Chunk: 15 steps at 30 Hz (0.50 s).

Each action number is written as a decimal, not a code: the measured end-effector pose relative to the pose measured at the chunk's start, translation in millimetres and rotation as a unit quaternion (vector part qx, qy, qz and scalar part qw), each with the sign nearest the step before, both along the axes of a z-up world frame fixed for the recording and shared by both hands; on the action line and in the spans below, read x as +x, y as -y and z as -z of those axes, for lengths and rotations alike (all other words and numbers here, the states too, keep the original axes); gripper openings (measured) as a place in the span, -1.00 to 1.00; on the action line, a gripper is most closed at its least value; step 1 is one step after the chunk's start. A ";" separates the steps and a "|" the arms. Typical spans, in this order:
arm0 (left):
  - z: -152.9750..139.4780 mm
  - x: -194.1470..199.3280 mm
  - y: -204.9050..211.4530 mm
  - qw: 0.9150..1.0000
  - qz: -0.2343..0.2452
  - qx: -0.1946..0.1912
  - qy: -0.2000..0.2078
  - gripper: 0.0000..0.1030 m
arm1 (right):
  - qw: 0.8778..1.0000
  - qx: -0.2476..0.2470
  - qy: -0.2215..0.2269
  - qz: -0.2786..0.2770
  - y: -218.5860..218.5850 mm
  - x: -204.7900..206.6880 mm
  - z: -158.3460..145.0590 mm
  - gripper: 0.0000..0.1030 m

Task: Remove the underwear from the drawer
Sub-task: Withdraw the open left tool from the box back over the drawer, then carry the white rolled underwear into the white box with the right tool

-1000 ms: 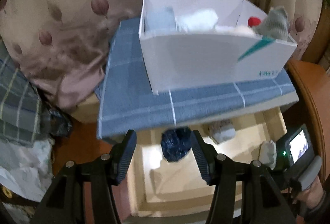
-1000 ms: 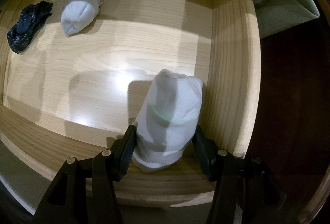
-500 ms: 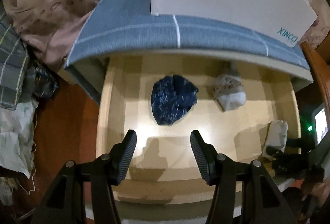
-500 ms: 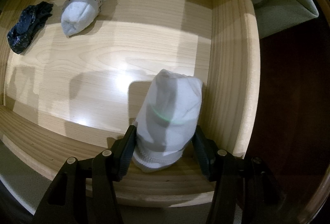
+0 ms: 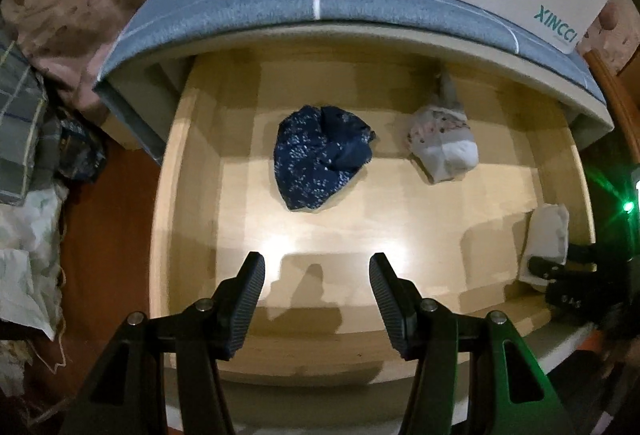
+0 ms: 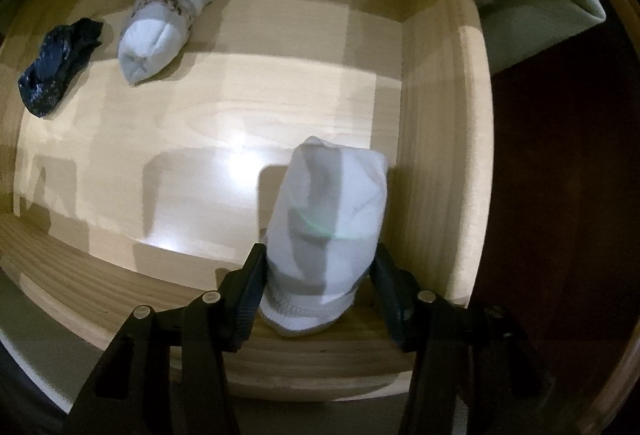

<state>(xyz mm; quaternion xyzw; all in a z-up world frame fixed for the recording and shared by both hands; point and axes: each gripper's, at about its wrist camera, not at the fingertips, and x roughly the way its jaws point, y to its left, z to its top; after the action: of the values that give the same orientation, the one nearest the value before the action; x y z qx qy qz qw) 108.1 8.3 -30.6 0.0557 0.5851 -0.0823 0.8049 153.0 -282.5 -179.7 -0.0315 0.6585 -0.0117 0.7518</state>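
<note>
Left gripper (image 5: 316, 289) wide open, empty, hovering over the drawer (image 5: 208, 115). I see the dark bundle (image 5: 322, 157), patterned bundle (image 5: 442, 145) untouched. Right gripper (image 6: 318, 285) brackets the white roll (image 6: 328, 231); none out yet.

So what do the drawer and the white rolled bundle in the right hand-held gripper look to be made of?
The pale open drawer looks like light wood with a smooth, slightly glossy finish: grain lines show and the lamp glares off its floor. The white rolled bundle looks like soft knit cotton, matte, with a stitched hem at its near end; the fibre itself is unclear.
</note>
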 end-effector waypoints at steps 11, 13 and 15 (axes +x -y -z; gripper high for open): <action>-2.4 3.8 -26.1 0.997 -0.065 -0.032 0.006 0.08 | 0.998 0.046 0.028 0.028 26.0 -7.0 -7.2 -0.19; -1.9 3.1 -27.2 0.997 -0.068 -0.028 0.006 0.08 | 0.998 0.054 0.033 0.030 30.6 -8.4 -8.4 -0.20; -1.5 2.7 -25.1 0.998 -0.063 -0.020 0.008 0.08 | 0.997 0.061 0.038 0.029 34.3 -10.1 -10.3 -0.22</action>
<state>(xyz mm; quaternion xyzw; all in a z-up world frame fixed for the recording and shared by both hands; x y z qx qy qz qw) 110.8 33.4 -29.1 0.0029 0.5790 -0.0424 0.8142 142.9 -316.9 -169.4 0.0335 0.6298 0.0056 0.7760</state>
